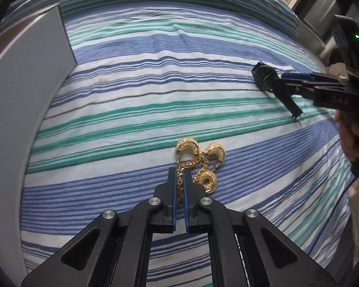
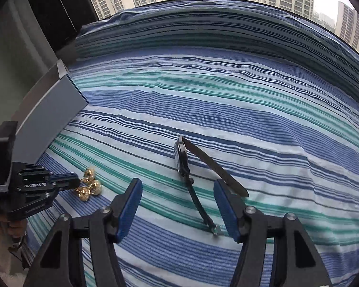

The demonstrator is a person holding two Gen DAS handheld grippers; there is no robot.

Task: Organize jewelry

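Observation:
A gold chain with three round gold charms (image 1: pixel 199 165) lies on the striped bedsheet. My left gripper (image 1: pixel 179 174) is shut on the chain, fingers pinching its links just below the charms; it also shows in the right wrist view (image 2: pixel 69 181) beside the charms (image 2: pixel 89 186). A black wristwatch (image 2: pixel 183 160) with a dark strap lies on the sheet at centre. My right gripper (image 2: pixel 177 191) is open, its fingers on either side of the strap's near end, just above the sheet. In the left wrist view the watch (image 1: pixel 265 77) lies at the right gripper's tip (image 1: pixel 284 81).
A grey open box (image 1: pixel 24 83) stands at the left edge of the bed, also seen in the right wrist view (image 2: pixel 50 110). The striped sheet (image 1: pixel 155 83) covers the whole surface. A window with tall buildings lies beyond the bed's far edge.

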